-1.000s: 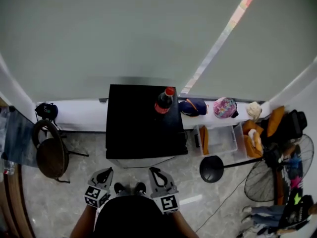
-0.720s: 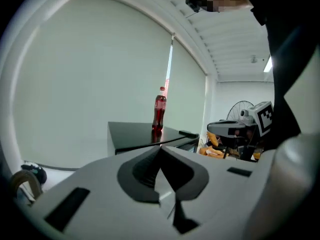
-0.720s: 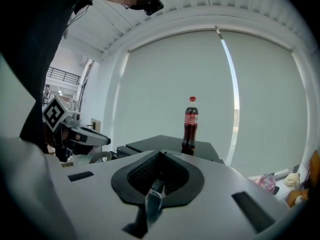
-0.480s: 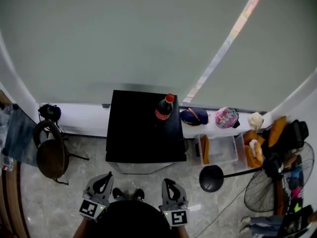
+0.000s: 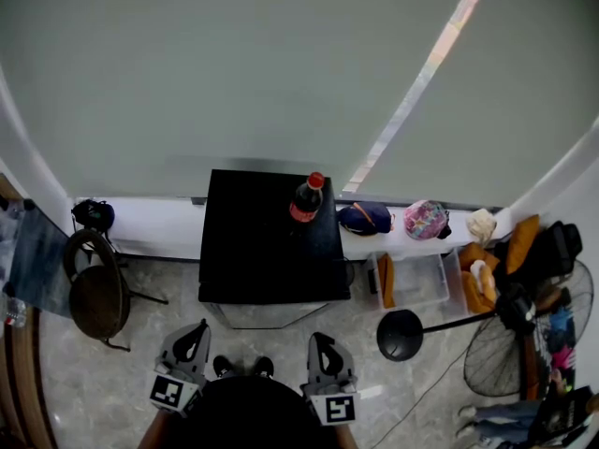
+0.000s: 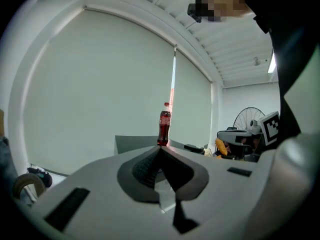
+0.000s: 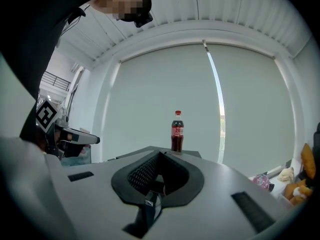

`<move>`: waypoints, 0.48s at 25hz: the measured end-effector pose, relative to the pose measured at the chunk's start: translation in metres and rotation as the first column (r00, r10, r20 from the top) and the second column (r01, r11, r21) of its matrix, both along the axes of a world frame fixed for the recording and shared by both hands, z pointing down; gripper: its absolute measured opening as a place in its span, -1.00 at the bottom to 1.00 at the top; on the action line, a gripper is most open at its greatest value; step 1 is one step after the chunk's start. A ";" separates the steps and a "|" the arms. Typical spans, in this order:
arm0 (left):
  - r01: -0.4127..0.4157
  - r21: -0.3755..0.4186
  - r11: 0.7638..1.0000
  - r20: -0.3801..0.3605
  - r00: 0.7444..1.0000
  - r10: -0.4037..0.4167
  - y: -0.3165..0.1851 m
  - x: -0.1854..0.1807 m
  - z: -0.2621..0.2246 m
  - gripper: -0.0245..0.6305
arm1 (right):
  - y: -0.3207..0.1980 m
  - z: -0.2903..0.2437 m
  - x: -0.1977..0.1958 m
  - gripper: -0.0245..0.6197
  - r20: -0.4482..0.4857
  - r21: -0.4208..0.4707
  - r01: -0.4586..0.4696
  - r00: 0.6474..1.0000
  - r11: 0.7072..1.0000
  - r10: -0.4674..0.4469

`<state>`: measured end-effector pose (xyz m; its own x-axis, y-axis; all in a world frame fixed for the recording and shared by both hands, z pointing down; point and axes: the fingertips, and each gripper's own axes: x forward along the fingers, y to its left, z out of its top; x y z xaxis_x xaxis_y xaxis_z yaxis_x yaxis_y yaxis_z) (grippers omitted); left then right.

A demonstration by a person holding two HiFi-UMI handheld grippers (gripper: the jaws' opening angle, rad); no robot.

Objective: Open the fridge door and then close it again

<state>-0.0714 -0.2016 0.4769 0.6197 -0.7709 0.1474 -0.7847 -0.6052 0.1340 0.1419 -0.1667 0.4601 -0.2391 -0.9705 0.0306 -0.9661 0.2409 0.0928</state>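
Upright on the fridge (image 5: 253, 241) stands a bottle (image 5: 305, 199); left hand-held gripper (image 5: 197, 335) and right hand-held gripper (image 5: 323, 347) closed, empty.

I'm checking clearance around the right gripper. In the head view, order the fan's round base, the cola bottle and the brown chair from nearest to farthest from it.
1. Fan's round base, on the floor just right of the right gripper.
2. Cola bottle, ahead, on the black fridge top.
3. Brown chair, far left on the floor.
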 end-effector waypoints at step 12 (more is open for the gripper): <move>0.003 0.001 1.000 0.008 1.000 -0.003 0.003 -0.001 0.002 -0.91 | 0.000 -0.003 -0.006 -0.88 0.009 0.000 0.009 1.000 1.000 -0.009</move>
